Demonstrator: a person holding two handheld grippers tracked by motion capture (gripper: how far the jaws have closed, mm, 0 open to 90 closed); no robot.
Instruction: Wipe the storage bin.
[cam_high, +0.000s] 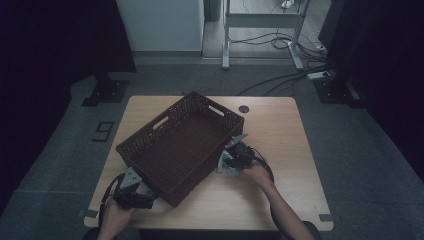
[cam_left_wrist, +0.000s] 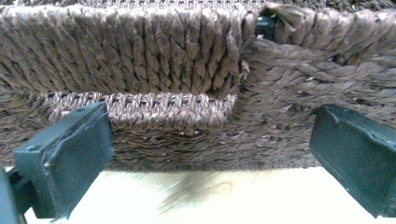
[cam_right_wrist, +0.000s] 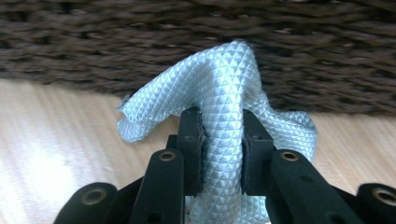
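We lose the lower end of the pale blue cloth (cam_right_wrist: 224, 121) behind the right gripper (cam_right_wrist: 219, 154), the woven basket (cam_left_wrist: 187, 70) cut off by every edge beyond the left gripper (cam_left_wrist: 210, 154), its far rim unseen.

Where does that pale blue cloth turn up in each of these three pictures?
High view: the pale blue cloth lies right of centre, at the right gripper.
Left gripper view: no cloth here.
Right gripper view: centre, pinched between the jaws.
Shared landmark: the brown woven basket, whose wall stands behind the cloth and faces the left gripper.
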